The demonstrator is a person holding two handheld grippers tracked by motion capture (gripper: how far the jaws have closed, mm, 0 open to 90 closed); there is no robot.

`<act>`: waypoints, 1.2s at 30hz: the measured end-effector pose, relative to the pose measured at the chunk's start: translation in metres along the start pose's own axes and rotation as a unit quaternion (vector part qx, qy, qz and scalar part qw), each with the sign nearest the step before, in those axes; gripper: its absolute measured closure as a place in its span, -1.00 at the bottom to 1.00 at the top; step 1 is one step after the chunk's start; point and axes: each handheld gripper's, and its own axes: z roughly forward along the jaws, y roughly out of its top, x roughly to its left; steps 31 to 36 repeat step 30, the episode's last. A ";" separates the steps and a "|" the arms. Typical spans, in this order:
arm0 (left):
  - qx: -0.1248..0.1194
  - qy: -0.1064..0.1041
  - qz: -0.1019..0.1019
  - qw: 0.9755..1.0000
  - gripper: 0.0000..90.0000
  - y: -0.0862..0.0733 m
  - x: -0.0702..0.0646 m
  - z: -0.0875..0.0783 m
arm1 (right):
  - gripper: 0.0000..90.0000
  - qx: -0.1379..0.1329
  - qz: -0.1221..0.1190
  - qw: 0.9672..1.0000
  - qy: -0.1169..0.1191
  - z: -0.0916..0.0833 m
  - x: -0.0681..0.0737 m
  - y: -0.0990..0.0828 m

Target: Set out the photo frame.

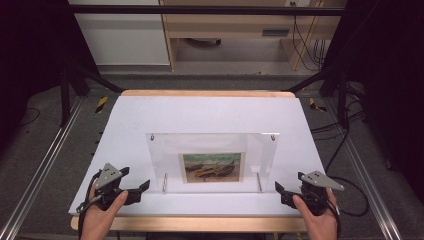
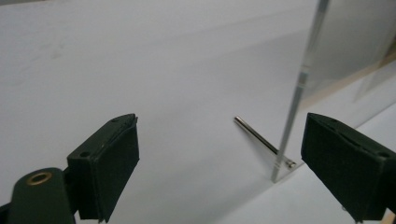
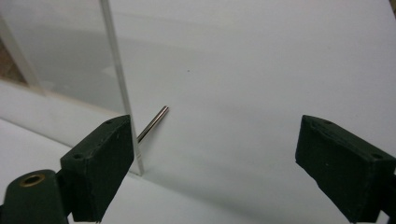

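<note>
A clear acrylic picture frame (image 1: pixel 212 150) stands upright on the white tabletop (image 1: pixel 210 110), propped on metal pins. It holds a small painting of boats (image 1: pixel 212 167). My left gripper (image 1: pixel 137 179) sits just left of the frame's lower left corner, open and empty. In the left gripper view the gripper (image 2: pixel 222 120) faces the frame's edge (image 2: pixel 299 88) and a support pin (image 2: pixel 261 140), touching neither. My right gripper (image 1: pixel 290 181) is beside the lower right corner, also open. The right gripper view shows the gripper (image 3: pixel 215 123) with the frame's edge (image 3: pixel 119 79) and a pin (image 3: pixel 154 122) beside one jaw.
The tabletop has a wooden rim (image 1: pixel 200 223) along its front. Aluminium rails (image 1: pixel 40 170) run along both sides, with cables (image 1: pixel 350 195) on the floor at the right. A wooden desk (image 1: pixel 235 30) stands beyond the table's far edge.
</note>
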 end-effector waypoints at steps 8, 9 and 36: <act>0.018 0.025 -0.007 1.000 -0.78 0.001 0.025 0.009 | -0.68 0.012 0.012 0.999 -0.035 0.015 -0.019 0.007; 0.024 0.029 -0.004 0.999 -0.78 0.001 0.028 0.011 | -0.68 0.015 0.009 0.999 -0.039 0.018 -0.022 0.007; 0.031 0.071 -0.025 0.997 -0.78 -0.002 0.060 0.054 | -0.75 0.029 0.017 0.997 -0.076 0.071 -0.041 0.020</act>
